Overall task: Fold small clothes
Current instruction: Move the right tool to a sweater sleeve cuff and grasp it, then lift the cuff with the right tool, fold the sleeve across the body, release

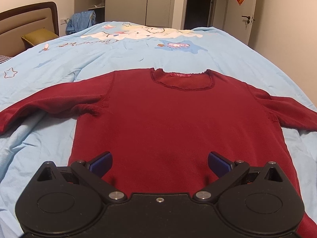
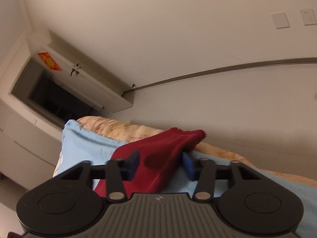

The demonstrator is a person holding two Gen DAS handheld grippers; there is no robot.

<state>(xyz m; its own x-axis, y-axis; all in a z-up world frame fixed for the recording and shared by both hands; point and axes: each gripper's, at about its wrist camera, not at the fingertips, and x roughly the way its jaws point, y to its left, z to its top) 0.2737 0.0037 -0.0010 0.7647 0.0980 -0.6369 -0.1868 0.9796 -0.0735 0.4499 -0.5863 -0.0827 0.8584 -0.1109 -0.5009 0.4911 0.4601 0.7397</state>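
Sweater (image 1: 174, 119) spread flat, front up, across the blue bed (image 1: 138, 59), one sleeve (image 2: 174, 144) reaching the bed's edge. Left gripper (image 1: 160, 165) open above the hem; right gripper (image 2: 161, 165) open astride that sleeve. Best pinched near the cuff, then carried across the chest.

A shirt (image 1: 168, 119) lies flat on a bed (image 1: 138, 59), sleeves spread to either side, its neckline on the far side. Beyond the shirt stand a headboard (image 1: 29, 19) at left and a door (image 1: 241, 10) at right.
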